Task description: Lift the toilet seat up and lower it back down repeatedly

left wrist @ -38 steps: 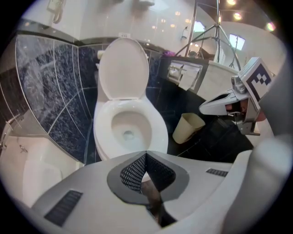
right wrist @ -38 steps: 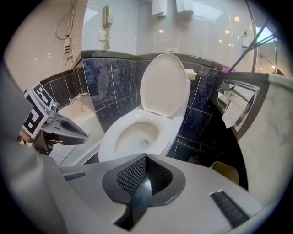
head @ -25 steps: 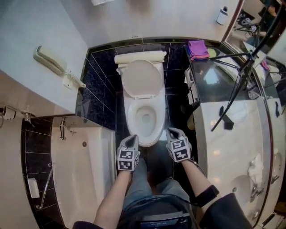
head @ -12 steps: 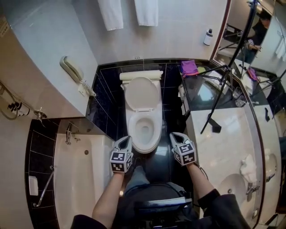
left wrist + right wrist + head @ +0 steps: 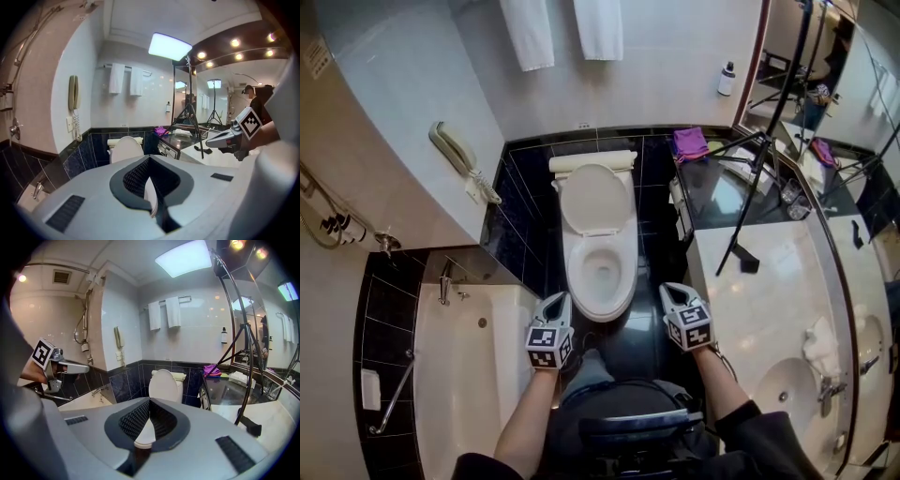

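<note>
Head view is showing my left gripper point(image 5: 557, 300) and my right gripper point(image 5: 672, 292) hanging at either side of the front of the toilet bowl point(image 5: 602, 305), neither one touching it. In the left gripper view my left jaws are pressing together at their tips with nothing between them. In the right gripper view my right jaws are meeting the same way, also gripping nothing. I am pointing both grippers forward and somewhat downward.

The toilet seat point(image 5: 625, 272) is looking as if it is lying down on the bowl's rim, ahead of and between my two grippers. The lid point(image 5: 596, 195) is standing upright against the tank point(image 5: 592, 160).

A bathtub point(image 5: 469, 375) is lying to my left. A pale counter point(image 5: 778, 309) is running along my right, with a black tripod point(image 5: 752, 192) standing over it. A wall phone point(image 5: 453, 148) is hanging on the left wall, white towels point(image 5: 598, 23) are hanging above the toilet, and a purple cloth point(image 5: 689, 142) is lying on the dark shelf point(image 5: 722, 192) right of the tank.
</note>
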The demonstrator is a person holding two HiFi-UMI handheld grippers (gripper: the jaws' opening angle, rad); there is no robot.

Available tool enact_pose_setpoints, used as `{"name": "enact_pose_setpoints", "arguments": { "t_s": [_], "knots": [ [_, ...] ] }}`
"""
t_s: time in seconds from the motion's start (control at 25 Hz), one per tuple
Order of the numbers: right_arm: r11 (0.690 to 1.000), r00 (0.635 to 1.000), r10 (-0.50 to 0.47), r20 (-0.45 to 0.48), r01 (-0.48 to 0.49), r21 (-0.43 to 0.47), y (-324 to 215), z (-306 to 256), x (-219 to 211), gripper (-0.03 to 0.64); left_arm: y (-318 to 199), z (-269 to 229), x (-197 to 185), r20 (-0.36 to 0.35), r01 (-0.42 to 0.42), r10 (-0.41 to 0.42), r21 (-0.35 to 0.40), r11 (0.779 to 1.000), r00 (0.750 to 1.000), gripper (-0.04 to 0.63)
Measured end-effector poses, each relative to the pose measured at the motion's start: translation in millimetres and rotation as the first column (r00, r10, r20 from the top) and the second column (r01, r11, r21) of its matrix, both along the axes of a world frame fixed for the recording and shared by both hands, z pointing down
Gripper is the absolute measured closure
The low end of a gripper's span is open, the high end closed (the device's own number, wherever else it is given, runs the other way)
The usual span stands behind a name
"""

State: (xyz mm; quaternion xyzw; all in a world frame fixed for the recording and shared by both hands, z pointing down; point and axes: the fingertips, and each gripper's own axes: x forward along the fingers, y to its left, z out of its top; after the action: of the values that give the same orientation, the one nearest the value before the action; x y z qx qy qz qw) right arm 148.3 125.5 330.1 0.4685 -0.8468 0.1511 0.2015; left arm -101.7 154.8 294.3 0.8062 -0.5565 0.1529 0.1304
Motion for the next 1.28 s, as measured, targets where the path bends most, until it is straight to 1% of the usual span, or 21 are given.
{"name": "enact_pose_setpoints", "arguments": {
  "t_s": [0.2, 0.44, 0.6, 0.68, 0.72, 0.76, 0.8, 0.88, 0.92, 1.04, 1.16, 1.28],
  "knots": [
    [1.0, 1.0, 0.002, -0.008, -0.002, -0.008, 5.4, 5.5, -1.7, 0.597, 3.5, -1.6, -2.0, 0.011, 0.006, -0.006, 0.023, 1.0, 1.0, 0.597],
    [1.0, 1.0, -0.003, -0.028, 0.003, -0.006, -0.1, 5.4, -7.1, 0.597, -3.4, 1.0, 0.0, 0.016, -0.009, 0.008, 0.017, 1.0, 1.0, 0.597],
    [1.0, 0.999, -0.002, -0.054, 0.001, -0.027, -8.1, 21.5, -8.5, 0.595, -13.5, 8.5, 3.0, 0.026, -0.032, 0.032, 0.009, 0.999, 0.999, 0.597],
    [0.998, 0.999, -0.003, -0.055, -0.001, -0.057, -12.6, 34.9, -12.2, 0.58, -20.6, 17.0, 3.9, 0.035, -0.047, 0.047, -0.001, 0.999, 0.998, 0.597],
    [0.997, 0.999, -0.003, -0.051, -0.001, -0.076, -15.4, 43.5, -14.2, 0.543, -24.8, 23.1, 4.6, 0.041, -0.055, 0.055, -0.007, 0.998, 0.998, 0.597],
    [0.995, 0.999, -0.002, -0.043, -0.002, -0.098, -19.1, 53.4, -16.2, 0.521, -30.1, 30.8, 5.4, 0.049, -0.063, 0.064, -0.017, 0.998, 0.997, 0.597],
    [0.992, 1.0, 0.002, -0.031, -0.006, -0.123, -23.9, 64.2, -18.5, 0.517, -36.5, 39.4, 5.8, 0.058, -0.07, 0.071, -0.028, 0.997, 0.996, 0.597],
    [0.984, 1.0, 0.023, -0.003, -0.024, -0.179, -34.3, 88.2, -23.5, 0.463, -50.2, 57.0, 5.7, 0.071, -0.085, 0.089, -0.053, 0.995, 0.993, 0.597],
    [0.978, 0.999, 0.042, 0.01, -0.039, -0.207, -38.6, 101.1, -25.8, 0.45, -56.5, 65.2, 6.3, 0.075, -0.096, 0.101, -0.062, 0.993, 0.992, 0.597],
    [0.958, 0.994, 0.098, 0.04, -0.083, -0.276, -56.9, 143.9, -30.3, 0.431, -79.9, 88.8, 8.2, 0.076, -0.12, 0.124, -0.062, 0.991, 0.989, 0.597],
    [0.933, 0.988, 0.141, 0.057, -0.113, -0.342, -74.8, 196.1, -32.3, 0.41, -103.6, 126.2, 2.1, 0.073, -0.095, 0.099, -0.061, 0.994, 0.992, 0.597],
    [0.901, 0.979, 0.188, 0.079, -0.14, -0.41, -86.1, 253.1, -31.6, 0.41, -119.8, 168.5, 1.8, 0.074, -0.096, 0.101, -0.065, 0.993, 0.992, 0.597]
  ]
}}
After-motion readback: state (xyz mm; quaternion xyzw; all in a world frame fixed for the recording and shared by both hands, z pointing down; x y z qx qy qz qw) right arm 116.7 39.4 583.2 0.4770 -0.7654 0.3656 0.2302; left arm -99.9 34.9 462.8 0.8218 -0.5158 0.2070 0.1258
